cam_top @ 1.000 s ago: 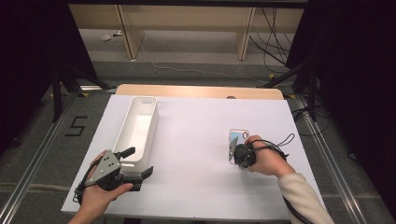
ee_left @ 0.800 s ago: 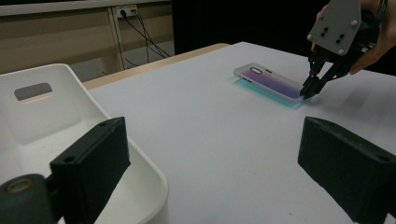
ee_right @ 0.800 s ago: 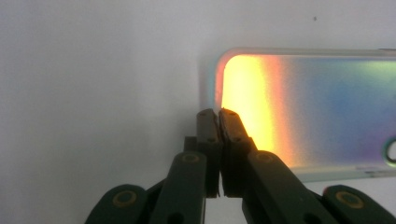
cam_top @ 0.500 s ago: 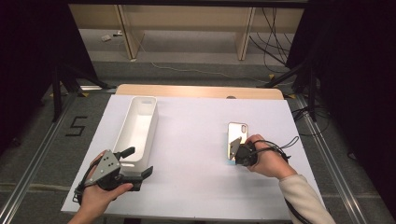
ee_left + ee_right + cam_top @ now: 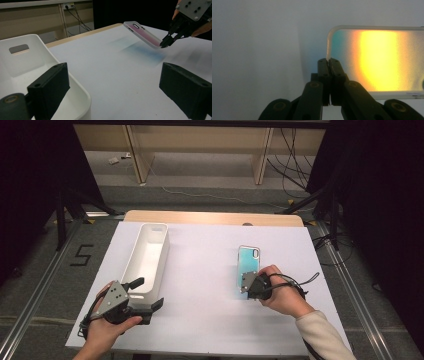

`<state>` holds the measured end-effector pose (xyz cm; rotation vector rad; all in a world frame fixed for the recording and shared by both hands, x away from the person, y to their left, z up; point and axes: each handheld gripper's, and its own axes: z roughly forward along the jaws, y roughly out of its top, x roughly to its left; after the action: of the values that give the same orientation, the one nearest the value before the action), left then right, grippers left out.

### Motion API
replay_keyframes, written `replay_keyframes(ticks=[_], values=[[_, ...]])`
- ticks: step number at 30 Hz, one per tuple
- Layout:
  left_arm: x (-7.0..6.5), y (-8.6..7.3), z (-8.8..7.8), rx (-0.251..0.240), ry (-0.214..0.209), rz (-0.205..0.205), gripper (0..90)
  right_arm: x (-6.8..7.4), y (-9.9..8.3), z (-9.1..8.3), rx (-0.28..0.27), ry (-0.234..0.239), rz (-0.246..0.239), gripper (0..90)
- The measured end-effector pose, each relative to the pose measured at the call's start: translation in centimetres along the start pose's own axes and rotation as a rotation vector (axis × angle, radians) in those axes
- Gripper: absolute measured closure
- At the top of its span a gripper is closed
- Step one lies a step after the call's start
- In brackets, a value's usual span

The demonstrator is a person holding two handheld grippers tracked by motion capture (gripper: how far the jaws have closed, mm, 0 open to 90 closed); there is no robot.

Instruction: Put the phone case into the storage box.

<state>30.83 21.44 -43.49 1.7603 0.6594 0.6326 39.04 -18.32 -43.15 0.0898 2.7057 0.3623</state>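
Right now you have the phone case pinched by its near short edge in the right gripper, jaws pressed together on the rim, so the far end tilts up off the white table, presumably for carrying across to the white bin on the left. It is a translucent, clear-rimmed shell with a camera cut-out, iridescent from teal to pink and yellow. Your left gripper waits spread and empty beside the bin's near end.
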Motion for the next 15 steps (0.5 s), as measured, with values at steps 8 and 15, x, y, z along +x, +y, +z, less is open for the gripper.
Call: replay_keyframes(ticks=[8,15], values=[[0.9,0.2,0.1,-0.008,0.016,0.116,8.7,1.1,0.8,-0.2,-0.061,-0.032,-0.008,89.4],[0.8,0.2,0.0,-0.001,0.024,0.111,8.9,2.2,1.8,-0.7,-0.157,-0.059,-0.009,89.4]])
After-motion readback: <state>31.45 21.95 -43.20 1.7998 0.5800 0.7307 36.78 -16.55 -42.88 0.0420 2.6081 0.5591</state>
